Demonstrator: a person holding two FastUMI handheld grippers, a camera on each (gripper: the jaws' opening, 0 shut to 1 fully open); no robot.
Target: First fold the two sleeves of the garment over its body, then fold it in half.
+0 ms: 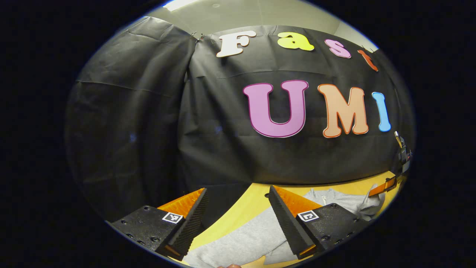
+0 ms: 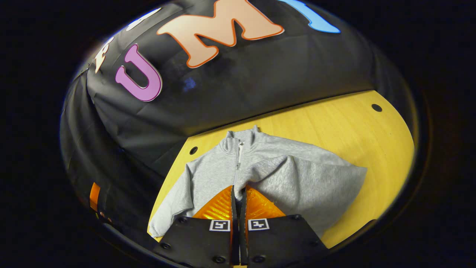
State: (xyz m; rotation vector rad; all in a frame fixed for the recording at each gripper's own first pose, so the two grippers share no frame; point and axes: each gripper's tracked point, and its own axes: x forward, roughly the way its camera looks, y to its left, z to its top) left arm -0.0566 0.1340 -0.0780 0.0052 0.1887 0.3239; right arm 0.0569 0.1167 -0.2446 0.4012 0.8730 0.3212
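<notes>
A grey zip-up sweatshirt (image 2: pixel 208 175) lies flat on the yellow table (image 2: pixel 334 123), collar toward the booth wall. In the right gripper view, one sleeve (image 2: pixel 297 178) is drawn across the body, and my right gripper (image 2: pixel 238 188) is shut on its cuff over the zipper line. The other sleeve (image 2: pixel 174 208) lies spread out toward the table's left edge. In the left gripper view, my left gripper (image 1: pixel 237 188) hangs open above the sweatshirt (image 1: pixel 241 238), fingers wide apart and holding nothing. The right gripper (image 1: pixel 383 187) shows at the far right, by the grey cloth.
The black cloth wall runs close behind the table's far edge. The tabletop has round holes, one at the far right (image 2: pixel 376 107) and one near the collar (image 2: pixel 193 150). Bare yellow wood (image 2: pixel 372 149) lies to the right of the garment.
</notes>
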